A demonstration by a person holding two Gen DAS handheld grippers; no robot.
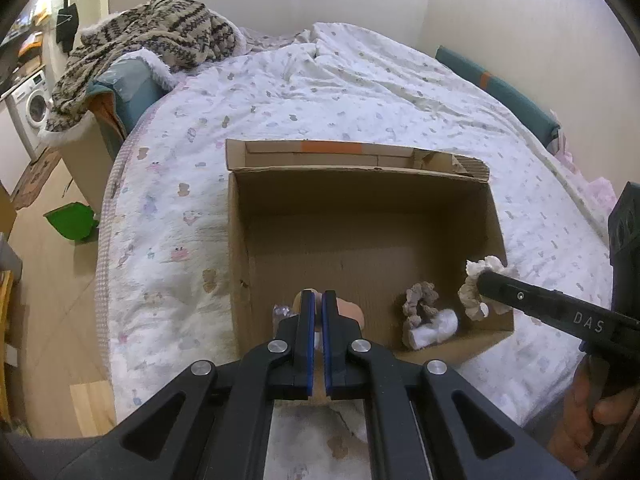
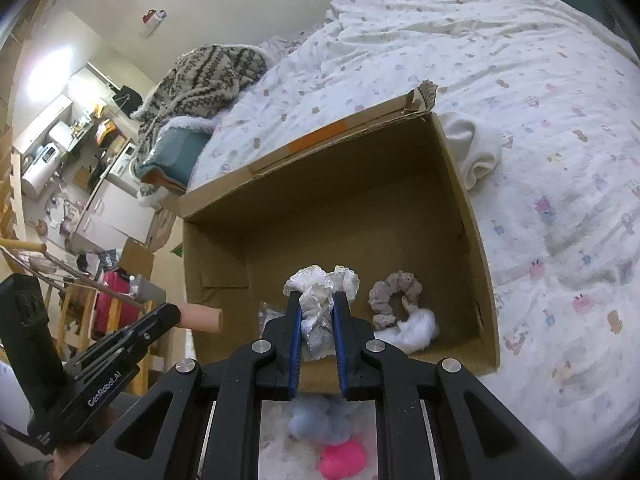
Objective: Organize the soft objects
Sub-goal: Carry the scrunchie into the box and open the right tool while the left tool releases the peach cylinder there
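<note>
An open cardboard box (image 1: 360, 216) (image 2: 328, 208) lies on the bed. My left gripper (image 1: 318, 300) is shut on a peach-coloured soft piece (image 1: 348, 308) over the box's near left corner; it shows in the right wrist view too (image 2: 202, 318). My right gripper (image 2: 316, 304) is shut on a white frilly scrunchie (image 2: 320, 292) above the box's near edge; it also shows in the left wrist view (image 1: 478, 284). Inside the box lie a beige scrunchie (image 1: 418, 300) (image 2: 394, 292) and a white fluffy piece (image 1: 436, 326) (image 2: 416, 328).
A white cloth (image 2: 476, 148) lies beside the box's far right corner. A pale blue fluffy item (image 2: 320, 420) and a pink one (image 2: 344, 456) lie under my right gripper. A patterned knit blanket (image 1: 152, 40) lies at the bed's far left. A green bin (image 1: 72, 220) stands on the floor.
</note>
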